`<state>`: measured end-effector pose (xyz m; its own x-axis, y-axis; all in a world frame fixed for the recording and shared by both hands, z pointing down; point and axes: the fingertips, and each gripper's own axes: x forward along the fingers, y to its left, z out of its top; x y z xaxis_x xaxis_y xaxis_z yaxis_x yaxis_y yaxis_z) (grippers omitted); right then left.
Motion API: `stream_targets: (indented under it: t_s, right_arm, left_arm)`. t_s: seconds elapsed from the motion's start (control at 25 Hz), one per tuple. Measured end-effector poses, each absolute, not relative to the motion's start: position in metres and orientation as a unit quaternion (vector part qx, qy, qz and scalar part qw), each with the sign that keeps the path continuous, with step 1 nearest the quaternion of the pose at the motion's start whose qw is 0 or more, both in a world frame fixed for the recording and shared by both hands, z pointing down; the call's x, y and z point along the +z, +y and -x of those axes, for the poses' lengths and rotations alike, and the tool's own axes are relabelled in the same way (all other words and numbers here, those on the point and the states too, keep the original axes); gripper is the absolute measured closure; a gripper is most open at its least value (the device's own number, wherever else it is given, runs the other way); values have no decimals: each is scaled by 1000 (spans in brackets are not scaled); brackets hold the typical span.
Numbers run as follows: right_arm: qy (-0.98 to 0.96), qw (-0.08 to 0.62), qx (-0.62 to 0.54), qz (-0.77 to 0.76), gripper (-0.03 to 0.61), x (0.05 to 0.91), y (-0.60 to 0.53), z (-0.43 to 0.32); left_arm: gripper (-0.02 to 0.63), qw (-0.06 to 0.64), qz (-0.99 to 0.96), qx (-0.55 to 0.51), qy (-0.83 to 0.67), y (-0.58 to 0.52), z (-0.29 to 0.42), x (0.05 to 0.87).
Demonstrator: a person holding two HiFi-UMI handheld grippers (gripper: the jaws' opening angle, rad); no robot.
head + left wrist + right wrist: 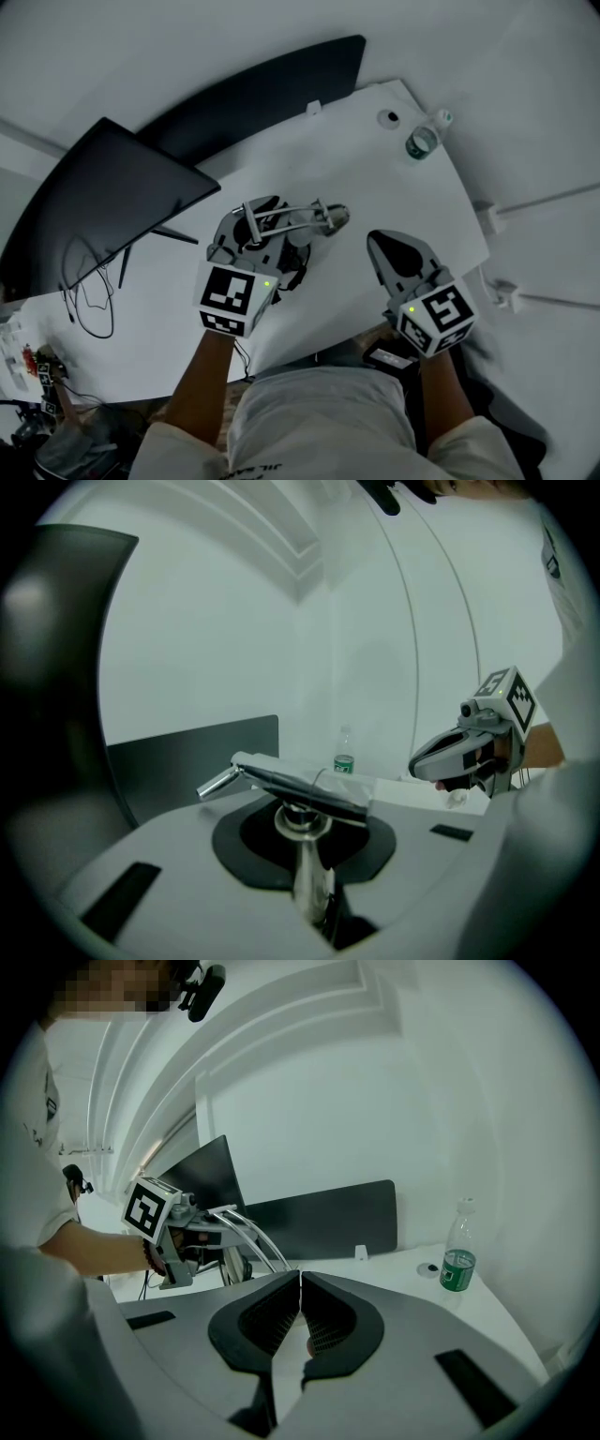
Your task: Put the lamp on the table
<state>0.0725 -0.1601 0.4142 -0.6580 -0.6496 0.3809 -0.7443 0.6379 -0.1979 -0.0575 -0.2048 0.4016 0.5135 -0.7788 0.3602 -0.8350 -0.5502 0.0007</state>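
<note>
A silver desk lamp (302,219) with thin curved arms hangs over the white table (375,178), held by my left gripper (255,234), which is shut on its stem. In the left gripper view the chrome stem (309,878) stands between the jaws and the lamp's head bar (292,786) lies across them. My right gripper (384,244) hovers to the right of the lamp, apart from it. Its jaws are shut with nothing between them (300,1283). From the right gripper view the lamp (251,1234) and the left gripper (164,1232) show at the left.
A dark monitor (103,197) stands at the table's left, with cables (89,281) below it. A black panel (272,89) runs along the far edge. A plastic bottle (424,139) and a small round cap (388,118) sit at the far right corner.
</note>
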Motion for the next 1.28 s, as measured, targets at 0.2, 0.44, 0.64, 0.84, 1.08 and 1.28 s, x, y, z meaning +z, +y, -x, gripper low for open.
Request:
stream_targets:
  t_s: [0.2, 0.44, 0.64, 0.84, 1.08, 1.28]
  right_arm:
    - [-892, 137, 174, -394, 546, 418, -162, -74]
    - [-890, 142, 181, -394, 546, 425, -160, -74]
    - [-888, 144, 187, -394, 546, 432, -160, -74]
    - [-889, 149, 189, -390, 546, 435, -160, -75]
    - [-888, 154, 192, -388, 546, 441, -159, -77]
    - [-888, 157, 193, -386, 546, 443, -159, -77]
  left_arm:
    - [568, 88, -865, 165, -466, -210, 58, 410]
    - [568, 88, -865, 169, -465, -216, 57, 420]
    - [568, 88, -864, 171, -465, -220, 56, 426]
    - [568, 83, -864, 175, -465, -222, 55, 432]
    - [568, 85, -864, 179, -463, -224, 53, 439]
    - [568, 86, -864, 180, -462, -225, 54, 442]
